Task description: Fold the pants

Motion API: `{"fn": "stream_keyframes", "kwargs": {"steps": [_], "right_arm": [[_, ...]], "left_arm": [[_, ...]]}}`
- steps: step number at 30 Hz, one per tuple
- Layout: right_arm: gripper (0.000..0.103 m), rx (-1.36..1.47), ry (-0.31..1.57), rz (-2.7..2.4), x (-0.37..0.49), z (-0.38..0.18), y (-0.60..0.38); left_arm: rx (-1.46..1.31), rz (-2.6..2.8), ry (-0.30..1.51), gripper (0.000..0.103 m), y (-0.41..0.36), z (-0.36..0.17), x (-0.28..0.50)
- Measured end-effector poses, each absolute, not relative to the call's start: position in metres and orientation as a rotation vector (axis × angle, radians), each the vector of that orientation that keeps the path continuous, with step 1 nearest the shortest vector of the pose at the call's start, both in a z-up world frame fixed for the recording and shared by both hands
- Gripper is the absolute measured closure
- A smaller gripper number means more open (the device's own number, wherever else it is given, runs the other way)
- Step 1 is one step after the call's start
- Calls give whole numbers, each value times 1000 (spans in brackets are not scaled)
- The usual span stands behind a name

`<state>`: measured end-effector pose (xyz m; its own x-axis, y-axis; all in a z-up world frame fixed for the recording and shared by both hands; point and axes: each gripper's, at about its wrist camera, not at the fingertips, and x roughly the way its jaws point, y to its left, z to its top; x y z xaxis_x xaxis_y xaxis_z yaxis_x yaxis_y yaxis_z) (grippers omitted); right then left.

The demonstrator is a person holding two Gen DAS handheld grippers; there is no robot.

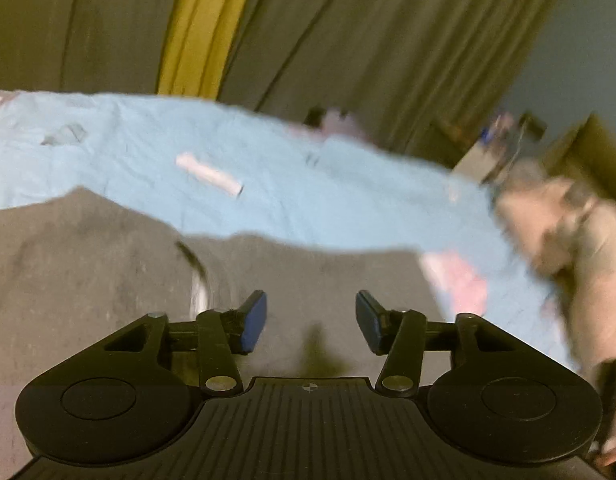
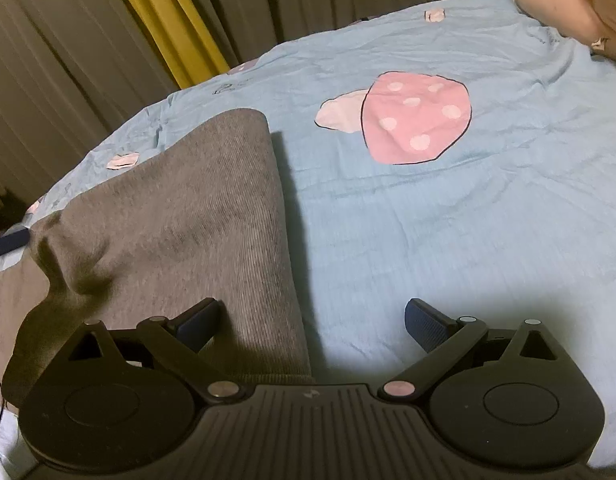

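The grey pants [image 2: 179,216] lie on a light blue bed sheet [image 2: 448,220], stretching away to the left of centre in the right wrist view. My right gripper [image 2: 312,324] is open, its left finger over the near end of the pants and its right finger over bare sheet. In the blurred left wrist view the pants [image 1: 107,280] fill the lower left. My left gripper [image 1: 311,320] is open and empty just above the grey cloth.
The sheet has a pink mushroom print [image 2: 416,118]. Grey and yellow curtains [image 2: 147,20] hang behind the bed. A beige pillow or cloth heap [image 2: 568,4] lies at the far right corner. A small white tube [image 1: 209,174] lies on the sheet. Cluttered furniture [image 1: 508,148] stands beyond the bed.
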<state>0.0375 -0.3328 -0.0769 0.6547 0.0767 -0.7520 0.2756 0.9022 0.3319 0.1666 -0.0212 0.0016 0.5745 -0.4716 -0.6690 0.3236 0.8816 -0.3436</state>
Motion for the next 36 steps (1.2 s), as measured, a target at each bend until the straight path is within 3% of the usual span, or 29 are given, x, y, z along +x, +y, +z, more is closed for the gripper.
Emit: {"fn": "stream_keyframes", "kwargs": {"steps": [1,3,4,6,7,9,10,12,17,19,20,24,36], "right_arm": [[4,444,856,-117,38,-77,-333],[4,444,856,-117,38,-77,-333],[4,443,856,-117,38,-77,-333],[4,444,855,-117,38,-76,-333],[4,446,854,-116,38,-76,-334],[4,447,855,-118,38,-77,-334],[4,444,855,-119,39,-77,-334],[4,434,858,-121,40,-77,-333],[4,411,865,-121,41,-76,-330],[4,398,867,-125,42,-77,-329],[4,394,866,-128,42,-77,-328],[4,369,859,-141,41,-77,-324],[4,325,843,-164,37,-74,-319]], "left_arm": [[-159,-419,870,45,-24,-9,176],[-151,-311,948,75,-22,-34,200],[-198,-278,963,81,-15,-40,209],[-292,-259,985,81,-4,-35,213],[-328,-250,997,77,0,-31,211],[-327,-212,982,10,7,-19,199],[-291,-168,957,3,9,-14,189],[-234,-166,923,4,18,-9,170],[-323,-271,1111,4,35,-30,138],[-336,-287,1098,5,37,-33,125],[-326,-294,1091,6,36,-32,120],[-313,-361,1099,31,28,-29,106],[-143,-324,1035,70,6,-28,98]]}}
